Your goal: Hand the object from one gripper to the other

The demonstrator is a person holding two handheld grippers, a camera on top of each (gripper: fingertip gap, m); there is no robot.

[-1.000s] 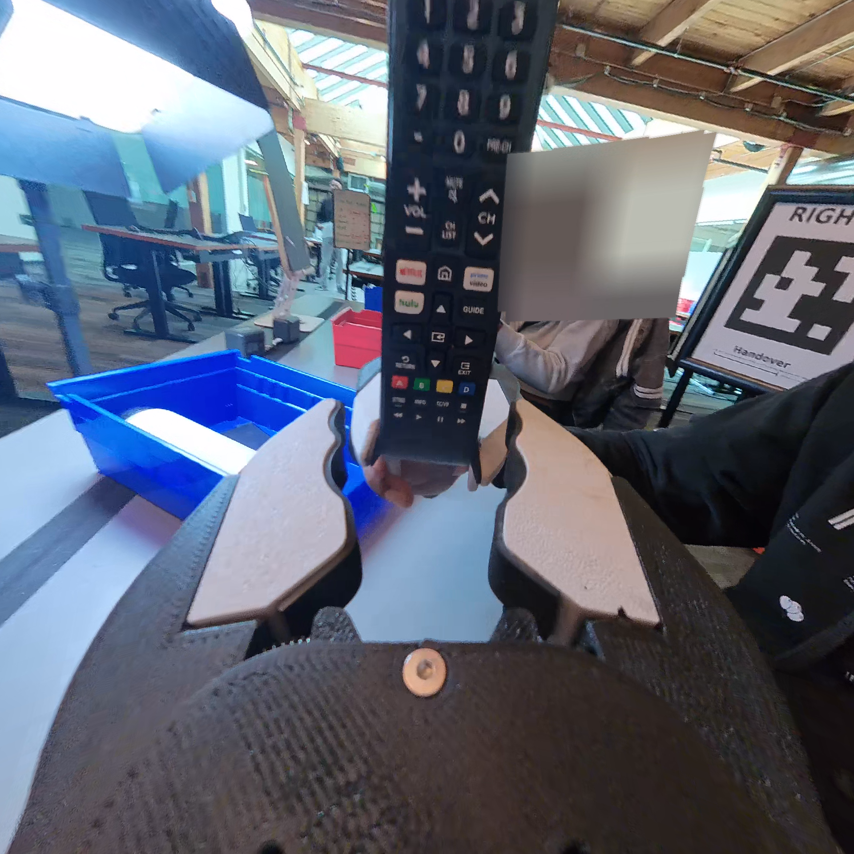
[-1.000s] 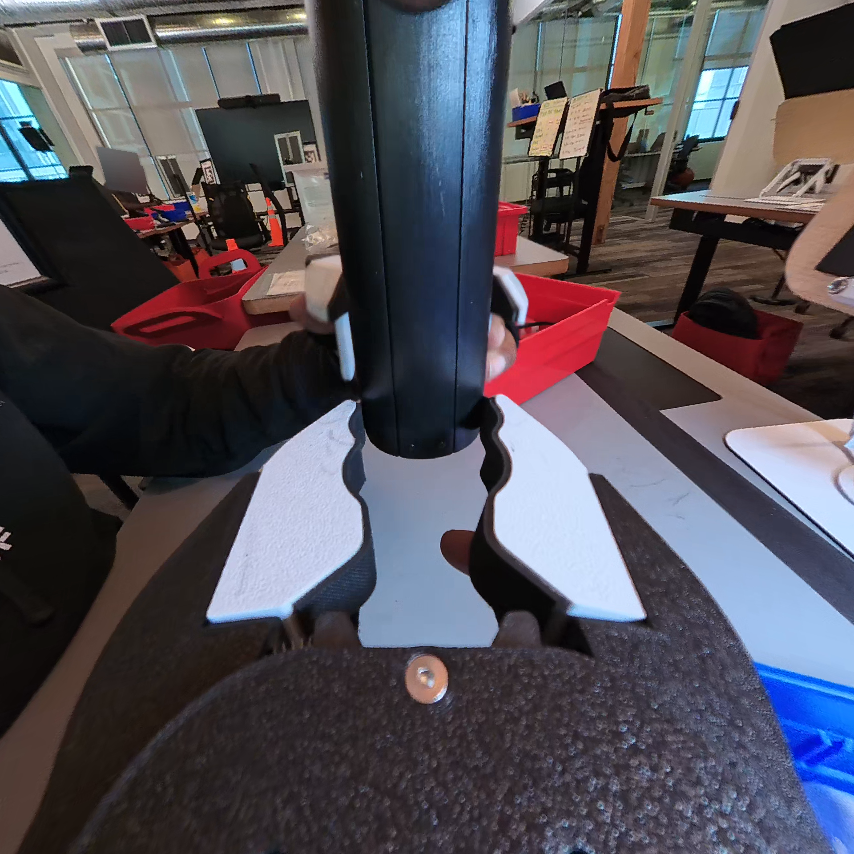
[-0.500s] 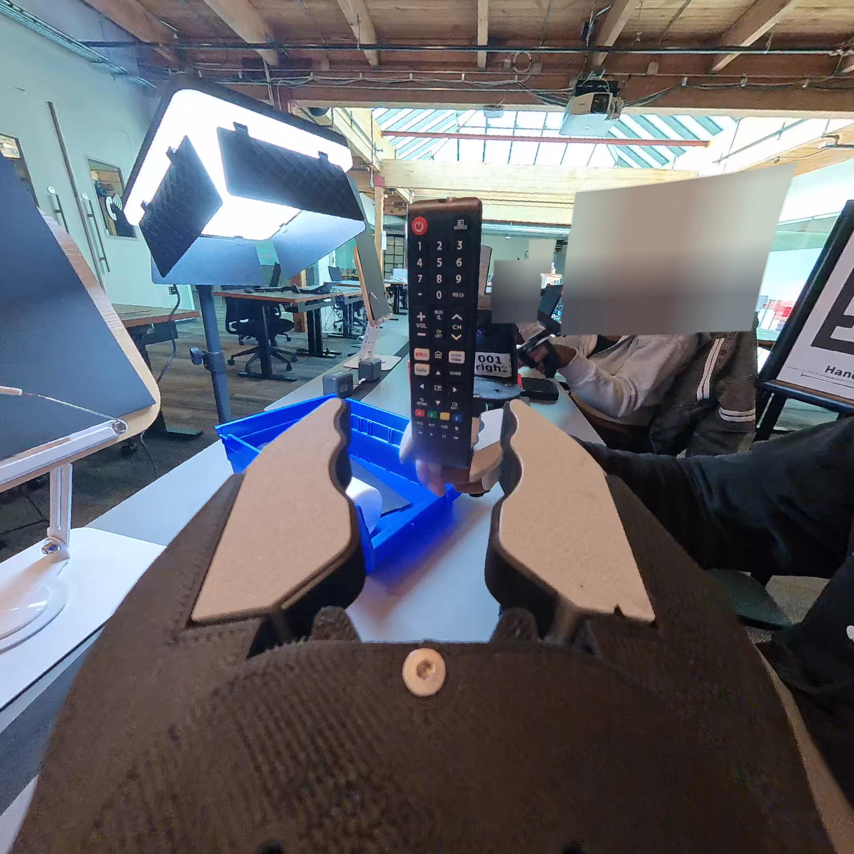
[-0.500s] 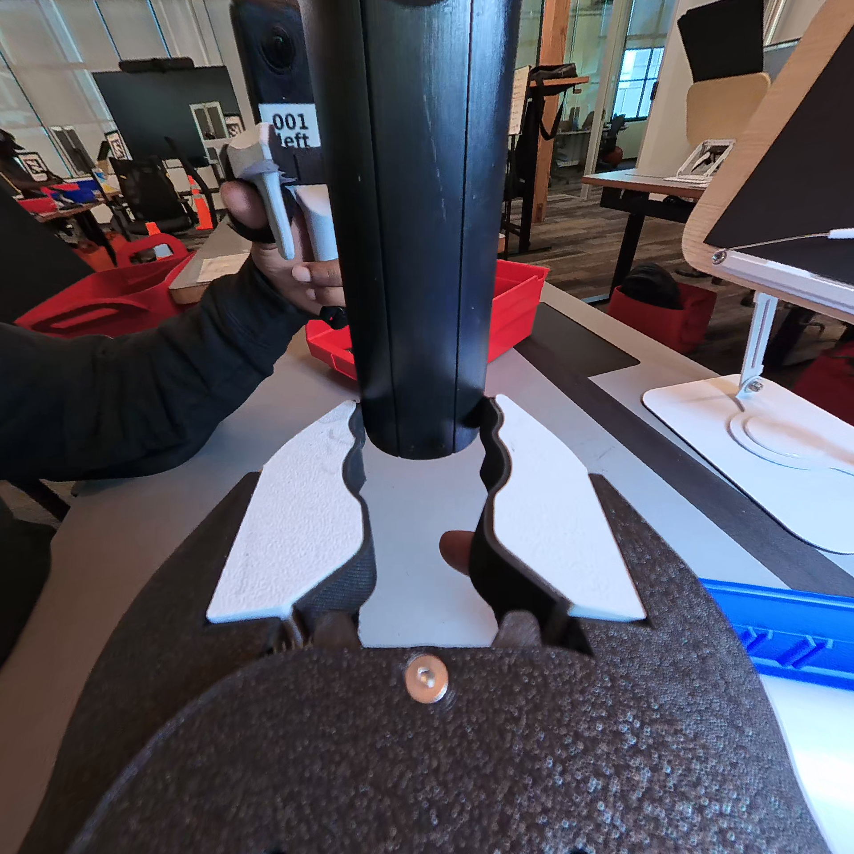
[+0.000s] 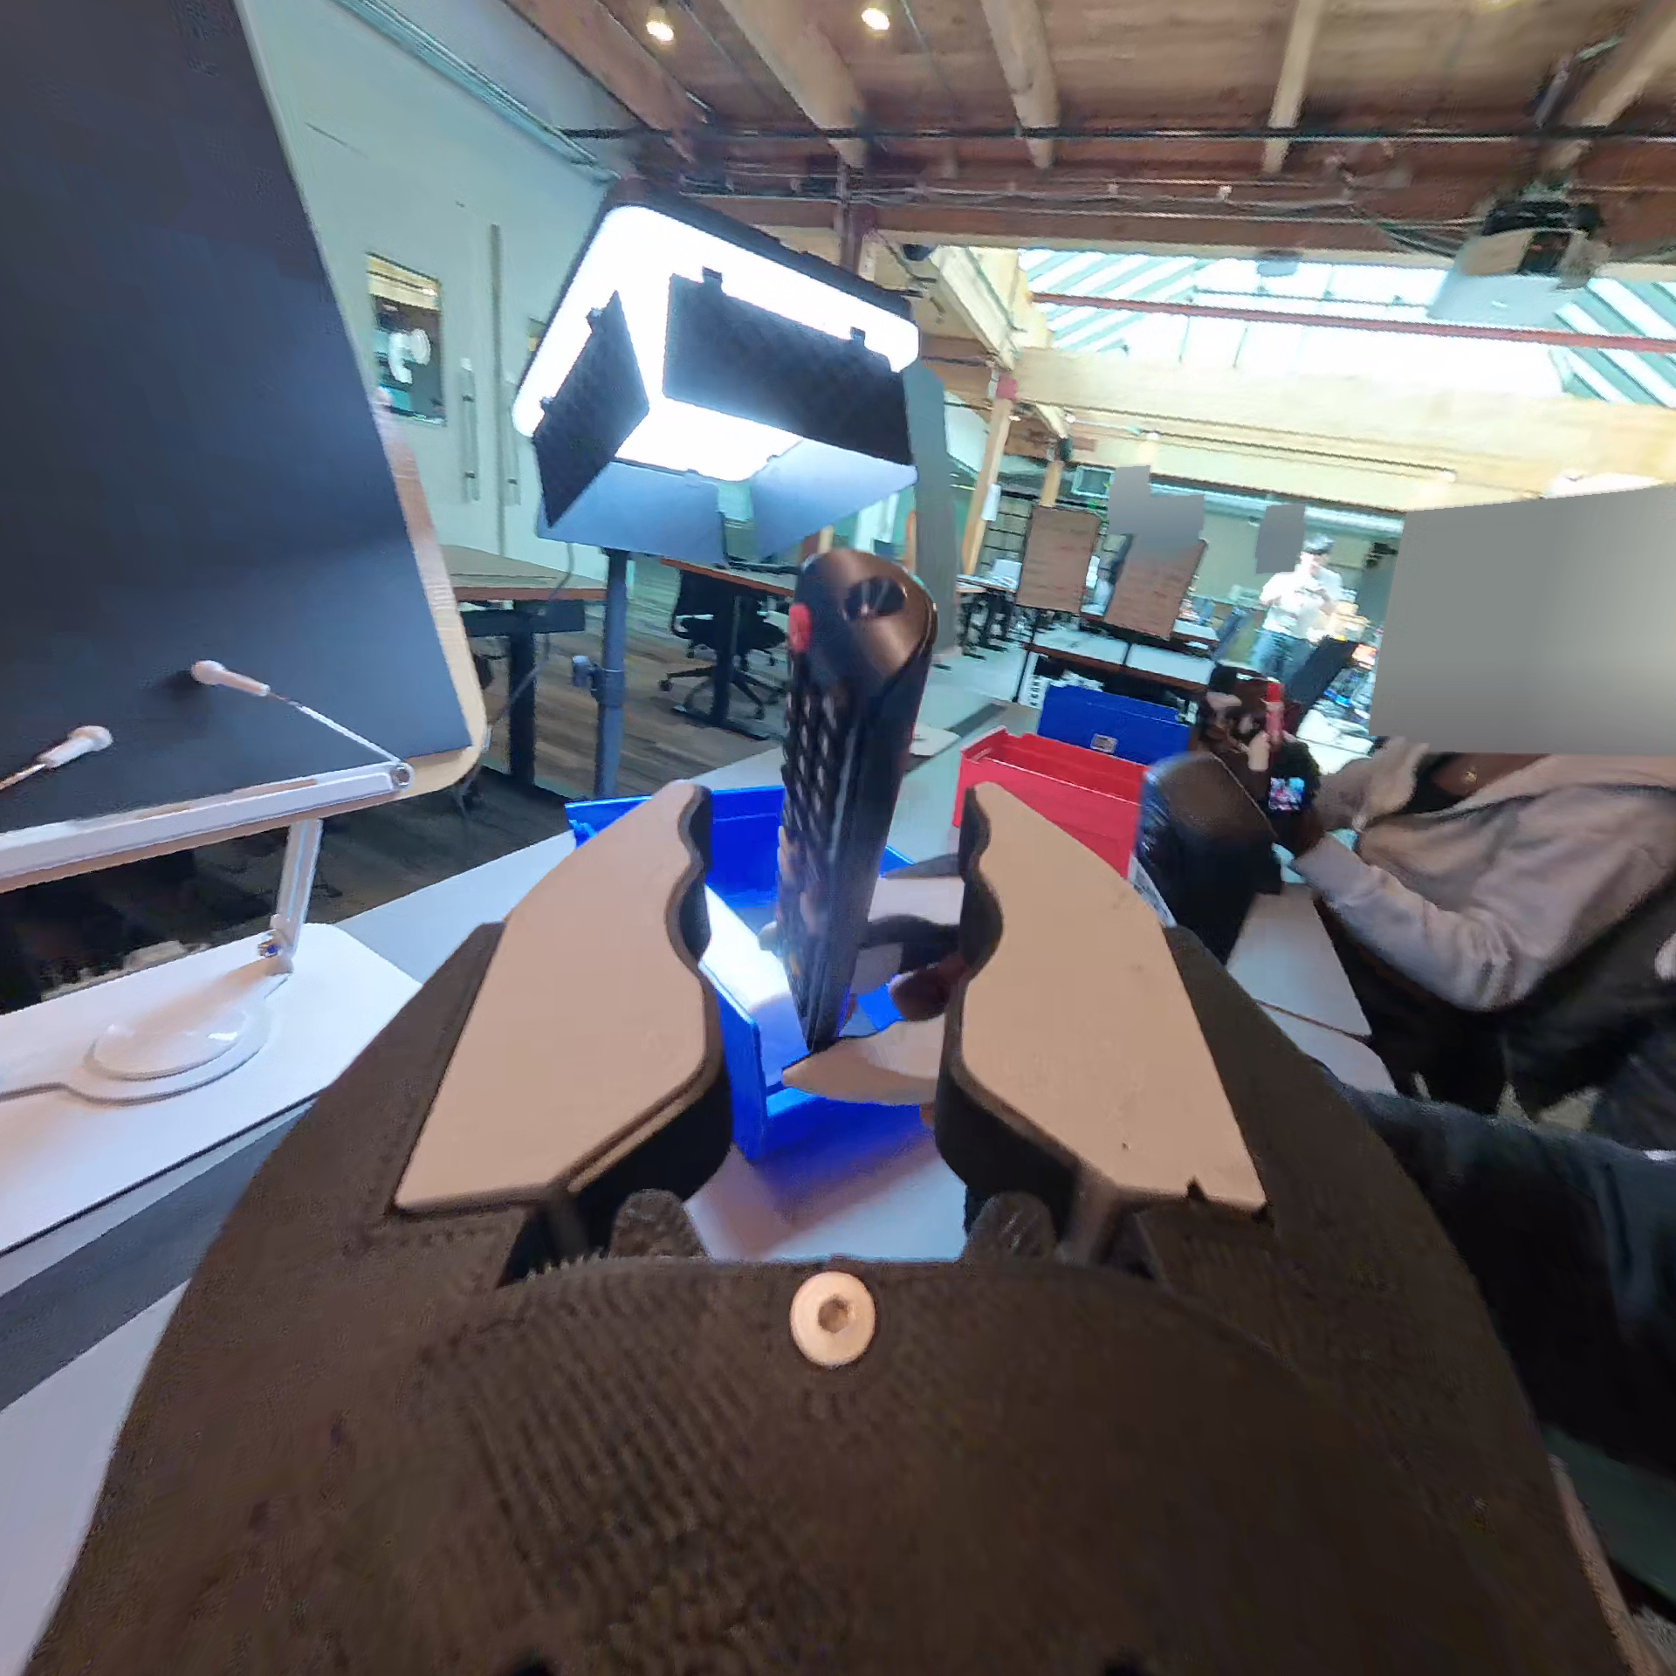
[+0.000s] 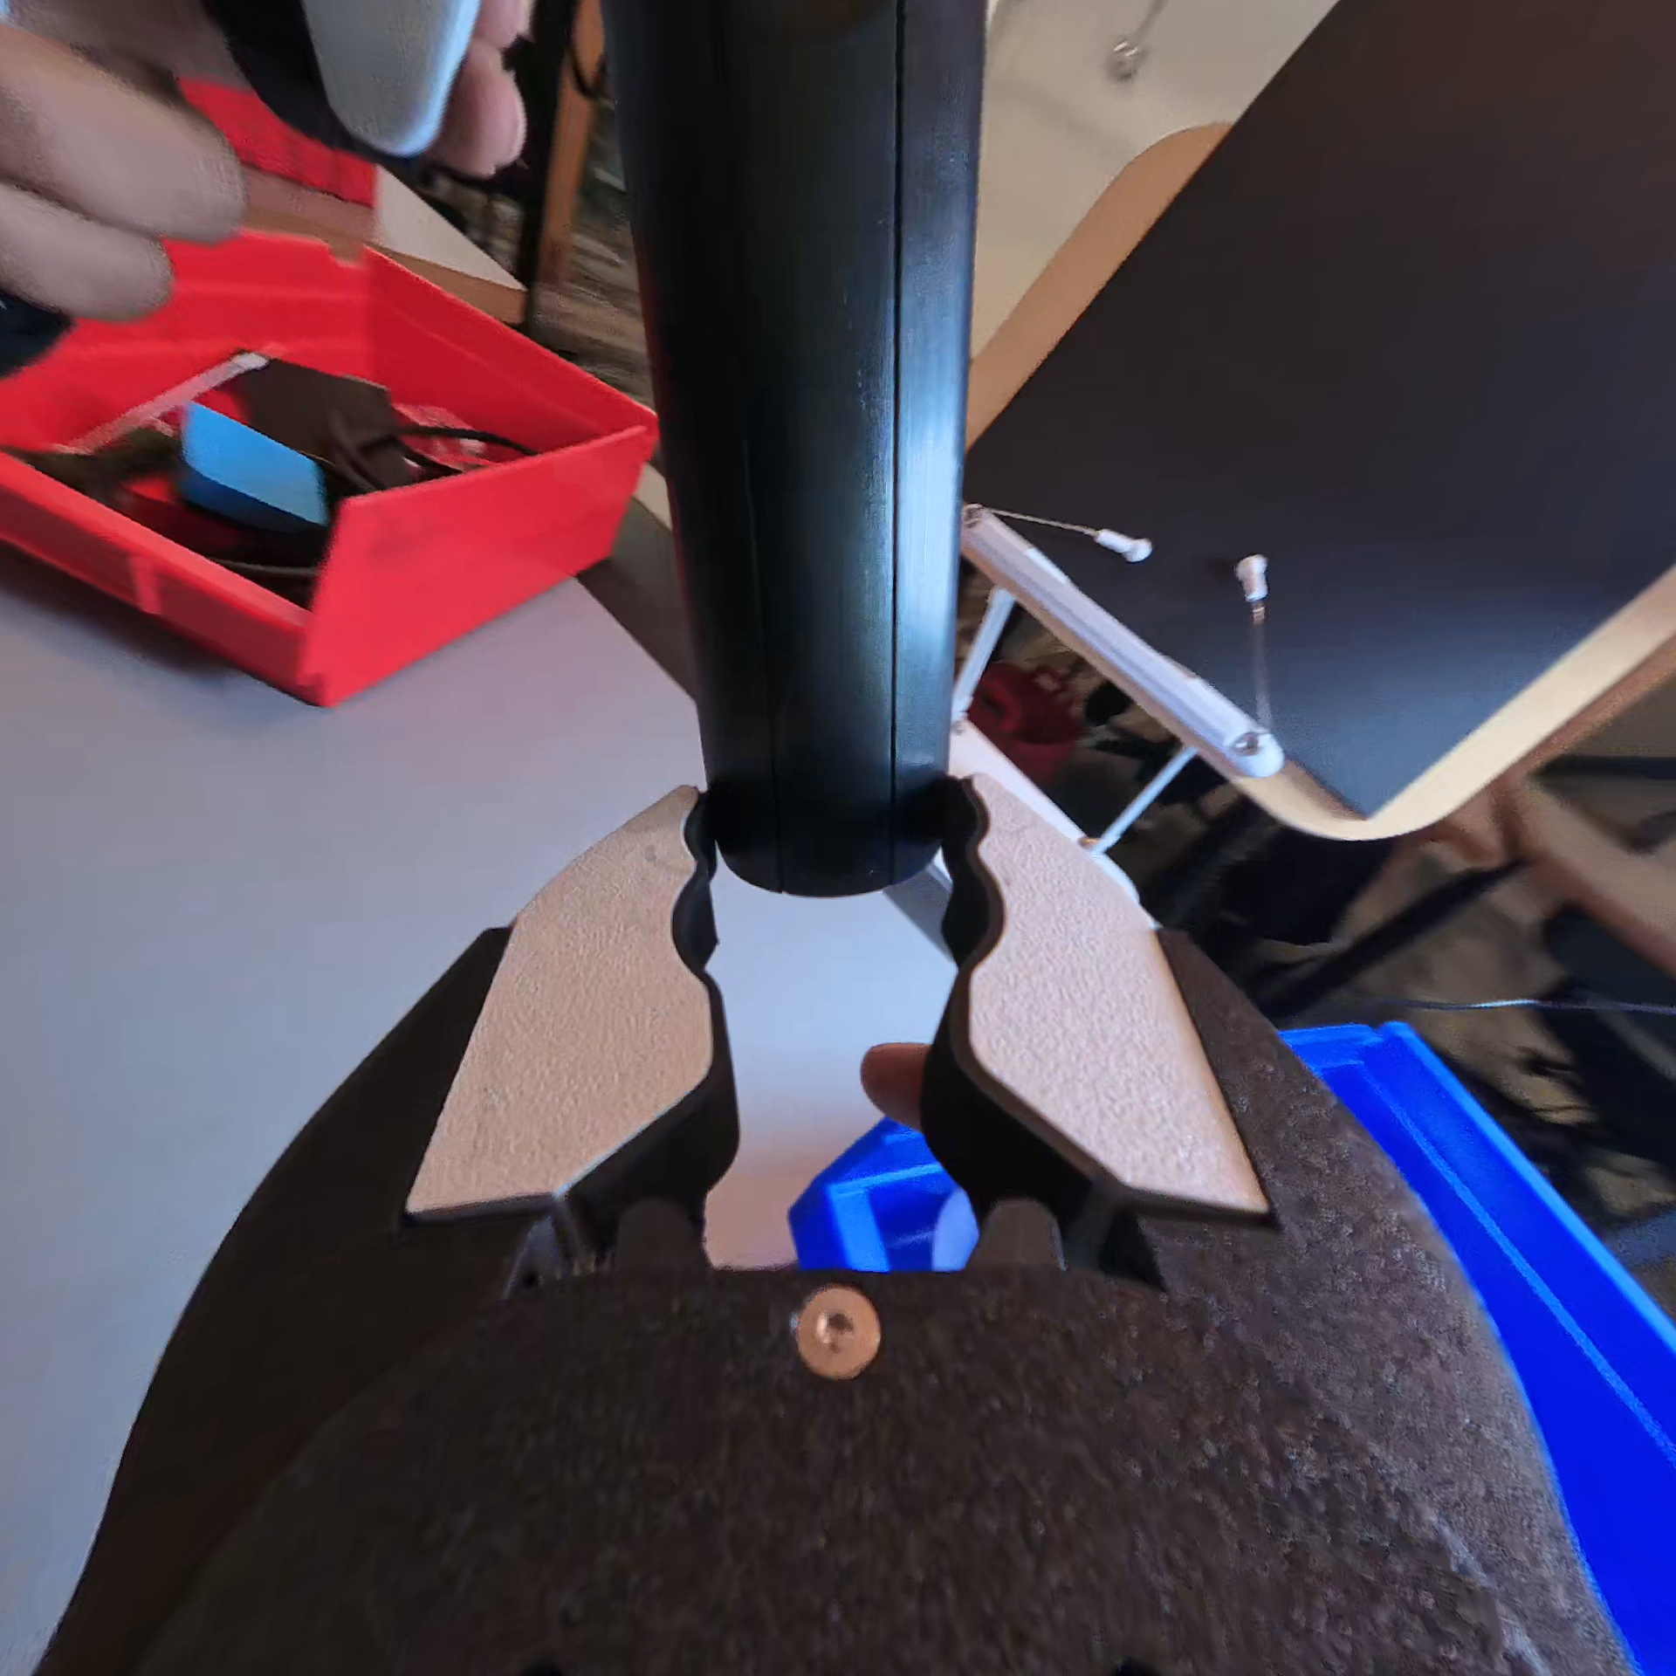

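The remote (image 6: 798, 435) is clamped at its lower end between the fingertips of the right gripper (image 6: 825, 839) and is held upright, its plain black back turned to that gripper's camera. A fingertip of the person is seen under the right finger (image 6: 1088, 1016). Just below and right of the remote's base, part of a blue bin (image 6: 1451, 1206) is seen, and the grey table (image 6: 272, 816) lies under it. Left of the remote, a red bin (image 6: 435, 562) with a blue item and dark cables in it rests on the table. Right of the remote, a dark board on a white stand (image 6: 1360, 363) is seen. Above the red bin, a blurred hand (image 6: 109, 199) is seen.

The left gripper (image 5: 830, 871) is held empty, its fingers wide apart. Beyond its tips the remote (image 5: 843, 780) is seen edge-on, upright and apart from them, with the right gripper (image 5: 871, 1070) closed on its base. The blue bin (image 5: 753, 1070) lies under the remote. Behind the remote, a lit panel lamp (image 5: 716, 390) stands.
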